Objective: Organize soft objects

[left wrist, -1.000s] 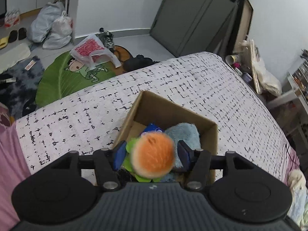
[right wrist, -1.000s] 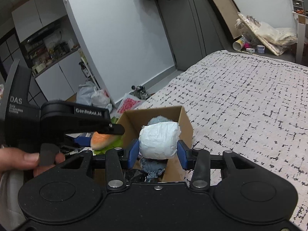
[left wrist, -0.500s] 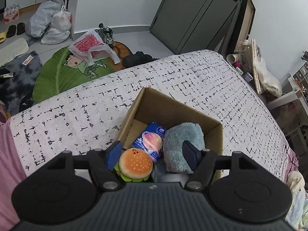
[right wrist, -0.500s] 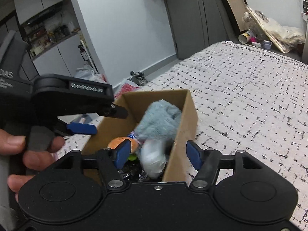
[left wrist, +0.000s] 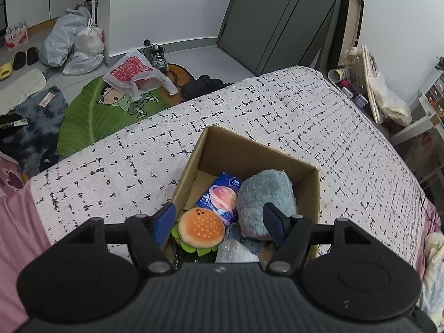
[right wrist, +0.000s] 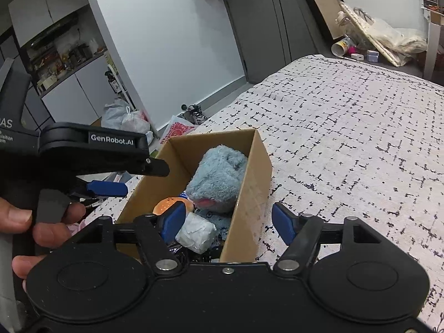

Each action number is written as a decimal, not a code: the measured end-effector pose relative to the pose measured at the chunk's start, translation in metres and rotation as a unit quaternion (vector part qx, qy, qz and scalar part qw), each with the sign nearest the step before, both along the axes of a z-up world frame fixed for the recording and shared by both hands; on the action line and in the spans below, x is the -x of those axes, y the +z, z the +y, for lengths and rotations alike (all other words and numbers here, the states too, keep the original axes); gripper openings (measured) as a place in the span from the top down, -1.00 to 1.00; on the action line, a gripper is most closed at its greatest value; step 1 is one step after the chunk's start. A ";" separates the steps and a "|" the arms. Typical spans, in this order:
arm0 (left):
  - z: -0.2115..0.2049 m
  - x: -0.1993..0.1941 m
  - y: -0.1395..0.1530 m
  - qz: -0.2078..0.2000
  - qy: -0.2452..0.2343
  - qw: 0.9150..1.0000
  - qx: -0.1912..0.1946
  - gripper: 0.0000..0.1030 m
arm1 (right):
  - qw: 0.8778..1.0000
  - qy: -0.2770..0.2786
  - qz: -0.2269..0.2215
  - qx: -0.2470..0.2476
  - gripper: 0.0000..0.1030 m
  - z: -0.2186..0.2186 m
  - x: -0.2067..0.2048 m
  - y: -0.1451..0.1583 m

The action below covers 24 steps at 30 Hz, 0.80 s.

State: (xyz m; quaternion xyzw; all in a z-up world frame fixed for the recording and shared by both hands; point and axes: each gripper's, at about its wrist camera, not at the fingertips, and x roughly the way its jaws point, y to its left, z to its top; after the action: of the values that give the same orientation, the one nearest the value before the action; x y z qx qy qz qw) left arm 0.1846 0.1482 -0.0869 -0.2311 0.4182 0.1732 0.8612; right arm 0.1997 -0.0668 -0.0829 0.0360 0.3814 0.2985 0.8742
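A brown cardboard box (left wrist: 258,152) (right wrist: 249,183) stands on the bed. Inside lie a blue-grey plush (left wrist: 265,194) (right wrist: 219,174), an orange burger plush (left wrist: 201,229) (right wrist: 169,205), a blue tissue pack with a planet print (left wrist: 219,199) and a white wrapped bundle (right wrist: 195,231) (left wrist: 236,251). My left gripper (left wrist: 219,223) is open and empty just above the box's near end. My right gripper (right wrist: 230,222) is open and empty over the box's near right wall. The left gripper also shows in the right wrist view (right wrist: 108,188), left of the box.
The bed has a white cover with black dashes (left wrist: 305,116) (right wrist: 347,127). Pink bedding (left wrist: 16,222) lies at the left. On the floor are a green leaf mat (left wrist: 91,113), plastic bags (left wrist: 75,41) and shoes (left wrist: 156,52). A dark door (left wrist: 277,19) is behind.
Both grippers opened: the left let go of the burger plush and the right let go of the white bundle, and both now lie in the box. Both grippers drew back a little.
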 end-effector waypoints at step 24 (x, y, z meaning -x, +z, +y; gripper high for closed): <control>-0.065 0.049 0.069 0.015 -0.053 0.996 -0.070 -0.82 | 0.997 -0.046 -0.013 -0.059 -1.00 -0.079 0.017 0.058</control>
State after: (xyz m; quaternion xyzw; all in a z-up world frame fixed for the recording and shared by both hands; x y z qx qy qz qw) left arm 0.1360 0.0835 -0.0179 -0.1447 0.4292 0.1592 0.8772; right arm 0.1831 -0.1456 -0.0254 0.1008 0.3499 0.2805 0.8881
